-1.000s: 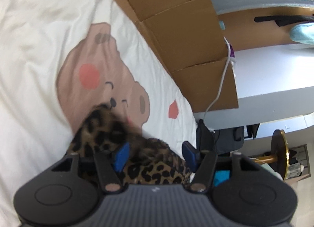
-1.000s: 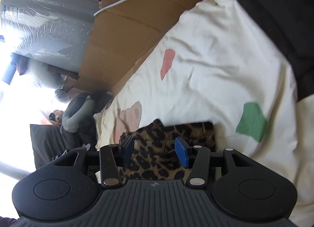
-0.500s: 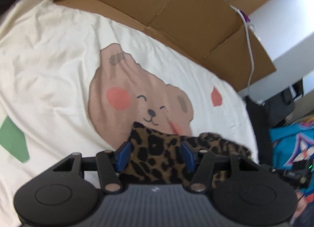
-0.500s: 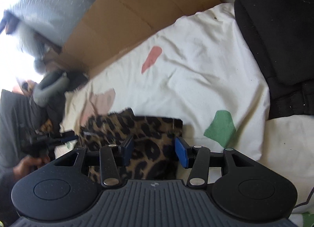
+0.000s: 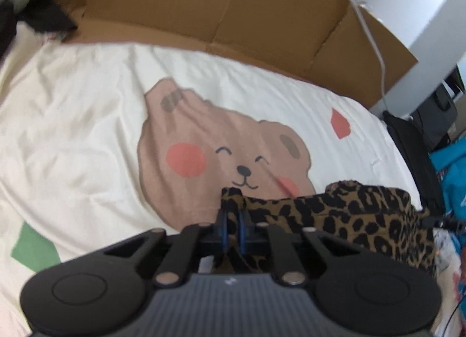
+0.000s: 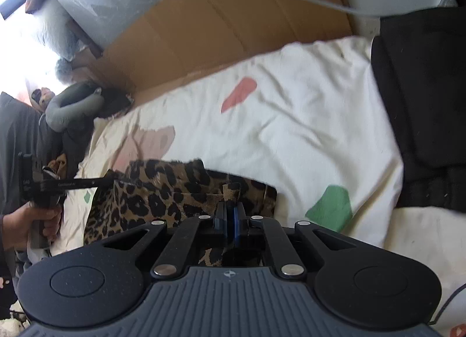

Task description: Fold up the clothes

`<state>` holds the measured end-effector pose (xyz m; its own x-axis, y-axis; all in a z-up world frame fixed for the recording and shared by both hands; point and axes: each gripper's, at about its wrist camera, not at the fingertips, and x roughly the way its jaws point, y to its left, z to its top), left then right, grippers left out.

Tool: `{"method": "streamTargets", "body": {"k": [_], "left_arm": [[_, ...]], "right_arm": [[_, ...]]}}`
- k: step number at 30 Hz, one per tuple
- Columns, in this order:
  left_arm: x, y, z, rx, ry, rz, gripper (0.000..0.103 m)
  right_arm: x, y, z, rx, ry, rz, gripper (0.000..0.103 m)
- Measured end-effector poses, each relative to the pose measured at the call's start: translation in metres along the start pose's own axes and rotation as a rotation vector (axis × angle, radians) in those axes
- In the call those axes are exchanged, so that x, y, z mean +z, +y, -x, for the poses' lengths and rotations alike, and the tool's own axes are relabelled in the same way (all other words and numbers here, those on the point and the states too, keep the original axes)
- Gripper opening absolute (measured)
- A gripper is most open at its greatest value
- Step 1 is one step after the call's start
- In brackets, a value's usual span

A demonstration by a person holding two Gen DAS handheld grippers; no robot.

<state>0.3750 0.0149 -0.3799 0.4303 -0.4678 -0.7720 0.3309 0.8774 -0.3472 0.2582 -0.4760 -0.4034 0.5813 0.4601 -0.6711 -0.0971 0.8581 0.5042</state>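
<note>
A leopard-print garment [image 5: 349, 220] lies bunched on the cream bear-print sheet [image 5: 87, 133]. In the left wrist view my left gripper [image 5: 231, 220] is closing its jaws, and the blue pads pinch a raised corner of the leopard cloth between them. In the right wrist view my right gripper [image 6: 230, 211] is shut on another fold of the same garment [image 6: 163, 191] near its right edge. The left gripper [image 6: 67, 184] also shows there at the garment's far left end, held by a hand [image 6: 29, 220]. The cloth spans between the two grippers.
Flattened cardboard [image 5: 204, 2] lines the far side of the bed, with a white cable [image 5: 375, 45] hanging over it. A black cloth [image 6: 422, 104] lies at the sheet's right end. A grey neck pillow [image 6: 72, 104] and dark clothes lie at the left end.
Both grippers went from open around the leopard cloth to pinched on it. Both wrists rolled, so the bed now sits more level in each view.
</note>
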Motion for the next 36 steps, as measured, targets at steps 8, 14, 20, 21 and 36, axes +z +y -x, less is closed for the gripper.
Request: {"method": "streamTargets", "body": {"k": [8, 14, 20, 21, 36], "left_arm": [[0.0, 0.006, 0.012, 0.002, -0.058, 0.046, 0.005], [-0.002, 0.01, -0.004, 0.033, -0.015, 0.072, 0.007], [0.006, -0.009, 0.004, 0.117, -0.032, 0.011, 0.021], [0.009, -0.014, 0.007, 0.11, -0.036, -0.007, 0.022], [0.029, -0.138, -0.024, -0.219, 0.12, -0.388, 0.04]], "right_arm": [[0.012, -0.003, -0.006, -0.026, -0.034, -0.033, 0.002], [0.019, -0.007, -0.026, -0.045, -0.026, -0.048, 0.002], [0.025, -0.006, -0.029, -0.041, -0.04, -0.049, 0.002], [0.025, -0.006, -0.028, -0.043, -0.045, -0.051, 0.002], [0.02, -0.01, -0.04, -0.072, -0.041, -0.081, 0.003]]}}
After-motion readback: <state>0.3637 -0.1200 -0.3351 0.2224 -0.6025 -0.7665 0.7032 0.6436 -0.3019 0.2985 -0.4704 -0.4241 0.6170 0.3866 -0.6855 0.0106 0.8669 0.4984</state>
